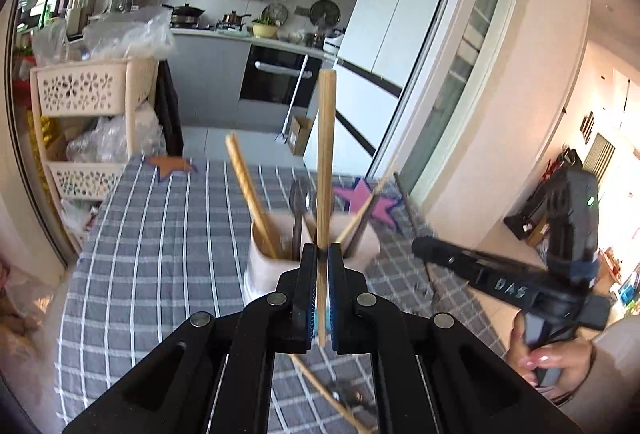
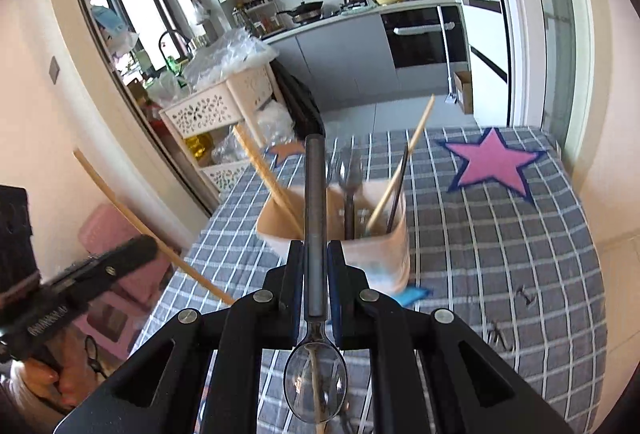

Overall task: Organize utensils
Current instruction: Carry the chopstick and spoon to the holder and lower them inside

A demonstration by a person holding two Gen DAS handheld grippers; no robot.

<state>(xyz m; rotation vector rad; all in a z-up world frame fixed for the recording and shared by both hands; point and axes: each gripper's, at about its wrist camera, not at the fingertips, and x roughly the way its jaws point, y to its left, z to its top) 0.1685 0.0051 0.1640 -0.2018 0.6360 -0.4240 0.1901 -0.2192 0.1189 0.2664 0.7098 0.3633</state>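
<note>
My left gripper is shut on a wooden chopstick that stands upright, just in front of the pink utensil holder. The holder holds chopsticks, a spoon and a dark utensil. My right gripper is shut on a metal spoon, handle pointing forward, bowl near the camera, just short of the same holder, which holds chopsticks and a fork. The right gripper also shows in the left wrist view, and the left gripper shows in the right wrist view.
The holder stands on a table with a grey checked cloth bearing a pink star and an orange star. A loose chopstick lies on the cloth near me. A cream basket shelf stands beyond the table's left corner.
</note>
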